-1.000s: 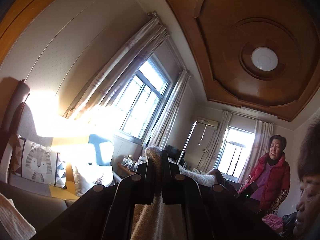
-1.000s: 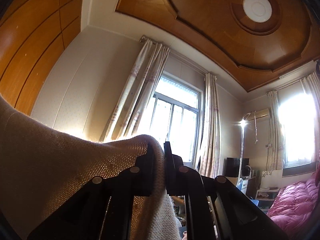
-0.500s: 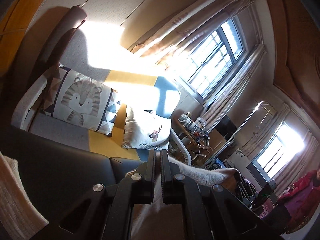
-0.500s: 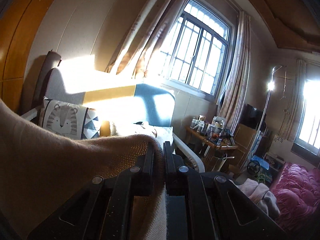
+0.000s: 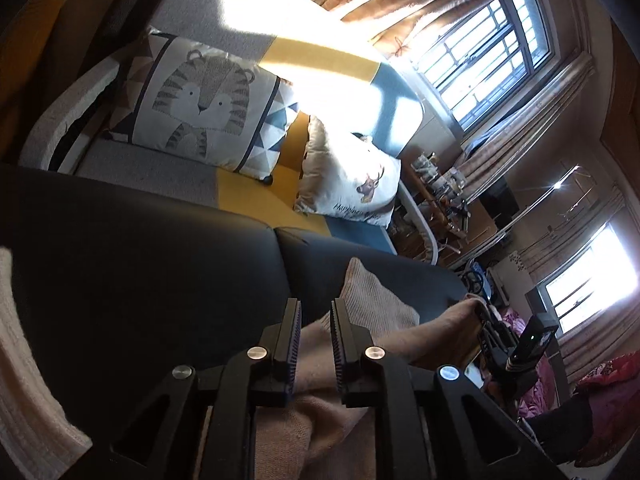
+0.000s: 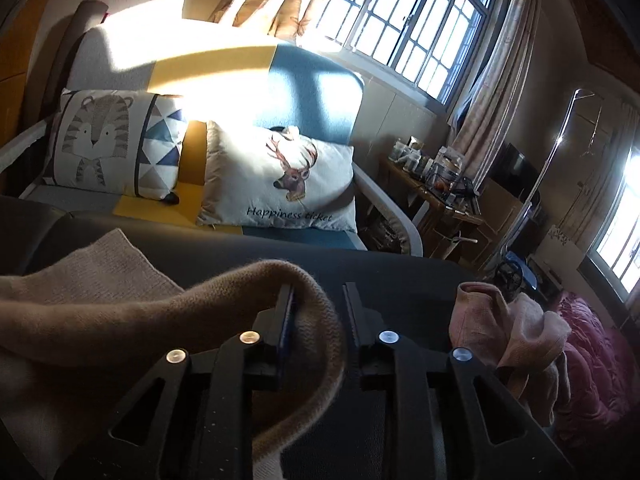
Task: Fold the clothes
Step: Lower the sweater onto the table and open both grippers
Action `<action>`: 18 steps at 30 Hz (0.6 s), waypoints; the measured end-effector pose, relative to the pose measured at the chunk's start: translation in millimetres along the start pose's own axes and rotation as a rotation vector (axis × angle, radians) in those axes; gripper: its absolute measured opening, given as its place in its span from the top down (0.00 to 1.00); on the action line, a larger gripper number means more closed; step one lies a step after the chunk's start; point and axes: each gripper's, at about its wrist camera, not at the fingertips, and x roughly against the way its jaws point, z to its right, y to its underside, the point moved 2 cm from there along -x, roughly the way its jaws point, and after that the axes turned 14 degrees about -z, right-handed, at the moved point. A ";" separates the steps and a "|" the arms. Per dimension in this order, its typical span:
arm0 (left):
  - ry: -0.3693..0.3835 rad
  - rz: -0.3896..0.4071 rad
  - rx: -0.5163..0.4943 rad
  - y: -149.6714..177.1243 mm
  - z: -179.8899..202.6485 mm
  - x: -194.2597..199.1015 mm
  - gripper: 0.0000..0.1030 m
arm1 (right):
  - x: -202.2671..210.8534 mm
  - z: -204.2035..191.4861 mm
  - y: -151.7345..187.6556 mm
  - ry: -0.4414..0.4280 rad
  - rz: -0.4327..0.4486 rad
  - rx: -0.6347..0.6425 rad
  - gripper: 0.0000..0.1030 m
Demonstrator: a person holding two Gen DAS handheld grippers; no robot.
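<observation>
1. Left gripper (image 5: 315, 312), black, two ribbed fingers, points downward over a dark, smooth padded surface (image 5: 140, 264). Its jaws are opening and show a narrow gap; the beige knitted sweater (image 5: 372, 308) runs up between them, and I see no pad pressing the cloth.

2. Right gripper (image 6: 319, 298), same black make: jaws opening, parted noticeably wider than the left pair. A rolled brown-beige edge of the sweater (image 6: 224, 300) drapes over the left finger and hangs down through the gap; the right finger stands clear of it.

3. The sweater lies on the dark surface, spread between the two grippers. One flat corner rests on the surface ahead of the left gripper (ribbed knit visible there). More pale knit shows at the left rim of the left wrist view.

4. A second, pinkish crumpled garment (image 6: 504, 324) sits at the surface's right end, apart from the right gripper.

5. Behind the surface: a sofa in grey, yellow and blue panels (image 6: 316, 92), strongly sunlit. On it sit a cushion printed with a tiger (image 6: 104, 140) and a white cushion with a deer head and lettering (image 6: 280, 176), side by side.

6. Barred window (image 6: 408, 20) with patterned curtains above; a cluttered wooden side table (image 6: 436, 184) to the right.
</observation>
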 end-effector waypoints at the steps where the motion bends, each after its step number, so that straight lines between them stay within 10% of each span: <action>1: -0.023 -0.045 -0.005 5.9 -0.7 -14.9 0.86 | -10.0 3.2 6.2 -0.001 -0.053 0.006 0.47; 9: -0.102 -0.236 -0.021 30.1 -1.4 -78.3 0.85 | -45.0 59.2 54.8 -0.027 -0.264 -0.177 0.24; 18: -0.110 -0.249 -0.043 38.5 -5.6 -93.7 0.83 | -29.7 78.3 75.3 -0.113 -0.354 -0.183 0.23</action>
